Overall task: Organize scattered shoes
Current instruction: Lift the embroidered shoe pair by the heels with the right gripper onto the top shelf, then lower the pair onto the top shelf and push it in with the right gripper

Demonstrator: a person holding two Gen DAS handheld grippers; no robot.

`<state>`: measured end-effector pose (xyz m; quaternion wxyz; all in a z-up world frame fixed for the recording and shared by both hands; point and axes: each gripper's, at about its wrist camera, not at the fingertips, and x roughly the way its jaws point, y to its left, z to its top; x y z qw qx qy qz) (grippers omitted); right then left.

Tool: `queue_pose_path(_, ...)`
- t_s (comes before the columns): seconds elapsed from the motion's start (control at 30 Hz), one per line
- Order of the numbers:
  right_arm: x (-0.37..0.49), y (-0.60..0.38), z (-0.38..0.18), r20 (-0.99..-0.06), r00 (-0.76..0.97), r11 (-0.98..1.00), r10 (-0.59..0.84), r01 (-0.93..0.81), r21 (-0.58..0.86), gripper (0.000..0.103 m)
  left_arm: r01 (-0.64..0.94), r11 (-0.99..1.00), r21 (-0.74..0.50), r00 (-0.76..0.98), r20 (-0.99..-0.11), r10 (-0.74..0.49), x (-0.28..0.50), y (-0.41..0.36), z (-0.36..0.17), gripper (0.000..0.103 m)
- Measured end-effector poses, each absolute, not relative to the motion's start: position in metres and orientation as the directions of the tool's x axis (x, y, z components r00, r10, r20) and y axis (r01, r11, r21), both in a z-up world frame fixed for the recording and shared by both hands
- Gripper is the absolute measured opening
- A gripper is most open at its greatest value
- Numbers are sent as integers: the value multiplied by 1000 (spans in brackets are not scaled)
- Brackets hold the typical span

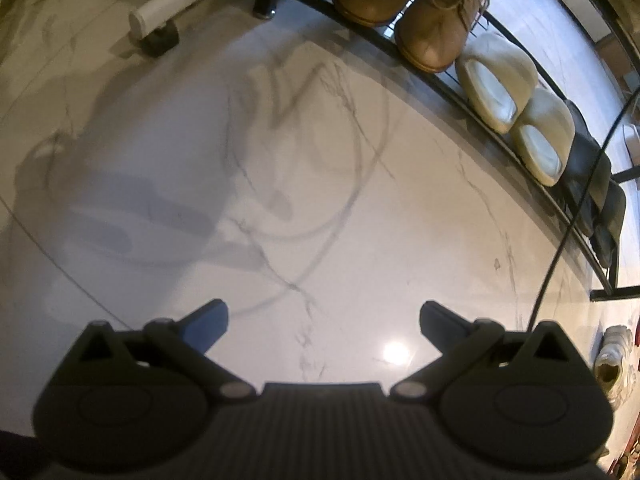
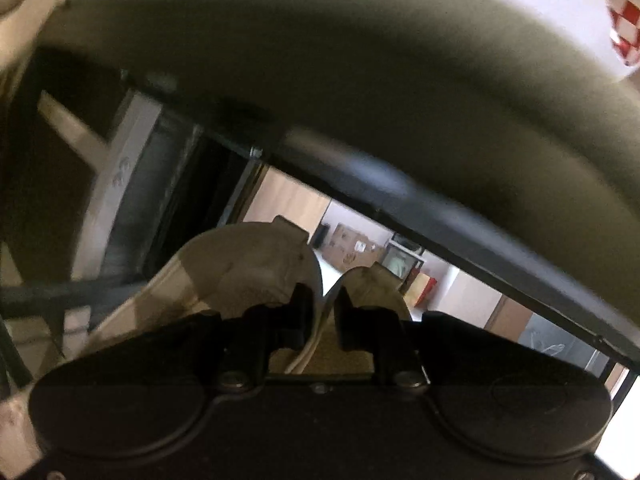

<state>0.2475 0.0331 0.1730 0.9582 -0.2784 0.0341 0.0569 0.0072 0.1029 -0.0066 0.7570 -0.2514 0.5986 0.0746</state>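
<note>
In the left wrist view my left gripper (image 1: 323, 318) is open and empty above the marble floor. A black shoe rack (image 1: 452, 84) runs along the upper right and holds two tan lace-up shoes (image 1: 432, 28), two cream slippers (image 1: 496, 80) and dark shoes (image 1: 596, 184). A white sneaker (image 1: 612, 356) lies on the floor at the far right. In the right wrist view my right gripper (image 2: 322, 312) is shut on the edge of a cream shoe (image 2: 240, 272), held close under a black rack bar (image 2: 440, 216). A blurred pale shoe sole (image 2: 360, 60) fills the top.
A white furniture leg on a black caster (image 1: 160, 24) stands at the upper left of the floor. A thin black cable (image 1: 568, 220) hangs across the rack's right end. Cardboard boxes (image 2: 352, 248) and a red checked object (image 2: 624, 20) show beyond the rack.
</note>
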Motion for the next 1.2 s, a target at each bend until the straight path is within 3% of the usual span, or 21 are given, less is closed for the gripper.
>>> queue_pose_path(0.17,255,37,170,-169,983,833,76,-156,-531,17,-413,864,-289,279,-943,-183,8,104,-7,102)
queue_pose_path(0.23,256,36,170,-182,981,839,70,-156,-521,28,-410,866,-287,277,-944,-181,9,103,-8,102)
queue_pose_path(0.27,255,35,170,-184,981,842,65,-153,-517,29,-410,867,-283,274,-945,-179,9,102,-9,102)
queue_pose_path(0.37,249,28,170,-181,981,853,75,-158,-498,52,-412,868,-279,267,-947,-178,10,103,-10,102)
queue_pose_path(0.43,242,26,171,-150,986,863,80,-143,-484,78,-410,868,-279,267,-947,-178,11,103,-10,102)
queue_pose_path(0.47,236,24,174,-111,990,871,83,-126,-474,81,-408,869,-280,268,-947,-179,12,102,-10,102)
queue_pose_path(0.67,209,4,186,-47,989,907,138,-146,-396,87,-404,873,-272,259,-950,-176,12,103,-12,102)
queue_pose_path(1.0,166,-9,194,-102,970,901,223,-245,-357,88,-404,875,-267,241,-954,-179,12,102,-17,102)
queue_pose_path(1.2,97,-28,196,-58,957,916,285,-289,-276,94,-387,881,-271,234,-953,-191,9,99,-17,102)
